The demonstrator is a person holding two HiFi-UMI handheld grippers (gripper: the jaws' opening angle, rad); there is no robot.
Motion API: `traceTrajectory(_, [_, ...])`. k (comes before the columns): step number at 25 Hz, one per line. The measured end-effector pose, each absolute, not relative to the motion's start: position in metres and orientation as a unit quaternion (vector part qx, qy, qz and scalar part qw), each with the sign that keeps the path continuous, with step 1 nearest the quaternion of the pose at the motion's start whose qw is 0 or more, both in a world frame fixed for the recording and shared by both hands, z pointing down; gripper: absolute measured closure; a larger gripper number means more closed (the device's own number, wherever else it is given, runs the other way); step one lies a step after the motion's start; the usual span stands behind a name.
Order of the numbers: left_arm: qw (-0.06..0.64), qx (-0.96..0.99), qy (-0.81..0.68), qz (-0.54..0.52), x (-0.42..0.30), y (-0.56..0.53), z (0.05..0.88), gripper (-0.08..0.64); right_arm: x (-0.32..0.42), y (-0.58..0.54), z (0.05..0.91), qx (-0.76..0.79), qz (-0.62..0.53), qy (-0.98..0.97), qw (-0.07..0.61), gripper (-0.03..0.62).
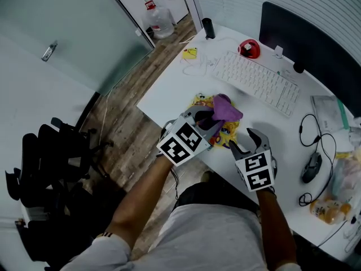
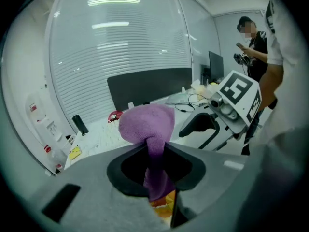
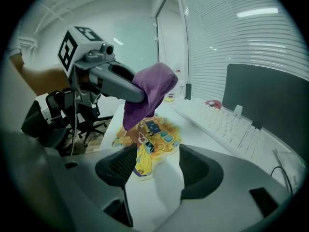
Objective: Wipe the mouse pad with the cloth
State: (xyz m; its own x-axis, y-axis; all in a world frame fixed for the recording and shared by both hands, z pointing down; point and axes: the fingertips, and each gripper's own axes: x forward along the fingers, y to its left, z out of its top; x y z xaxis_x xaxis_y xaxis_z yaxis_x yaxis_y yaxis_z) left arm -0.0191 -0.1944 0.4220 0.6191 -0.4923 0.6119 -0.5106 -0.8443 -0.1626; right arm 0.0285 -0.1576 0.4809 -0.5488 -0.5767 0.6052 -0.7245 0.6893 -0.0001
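A colourful yellow mouse pad (image 1: 201, 101) lies near the white desk's front edge, partly hidden by the cloth. My left gripper (image 1: 211, 120) is shut on a purple cloth (image 1: 227, 108), which bunches above the jaws and hangs over the pad. In the left gripper view the cloth (image 2: 147, 124) is pinched between the jaws, with the pad (image 2: 163, 203) just below. My right gripper (image 1: 241, 139) stands open beside the pad's right edge, holding nothing. In the right gripper view the pad (image 3: 150, 133) lies ahead of the open jaws, and the cloth (image 3: 150, 90) hangs from the left gripper (image 3: 126, 85).
A white keyboard (image 1: 256, 81) lies behind the pad, with a red object (image 1: 249, 48) and a dark monitor (image 1: 316, 44) beyond it. A black mouse (image 1: 312, 167) and cables sit at the right. Office chairs (image 1: 51, 168) stand on the floor at the left. A person (image 2: 256, 42) stands in the background.
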Motion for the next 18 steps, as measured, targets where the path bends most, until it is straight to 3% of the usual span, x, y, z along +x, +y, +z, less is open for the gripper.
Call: traceTrajectory(18, [-0.013, 0.819, -0.079, 0.569, 0.008, -0.207, 0.503, 0.477, 0.023, -0.169, 0.517, 0.38, 0.149, -0.84, 0.357, 0.347])
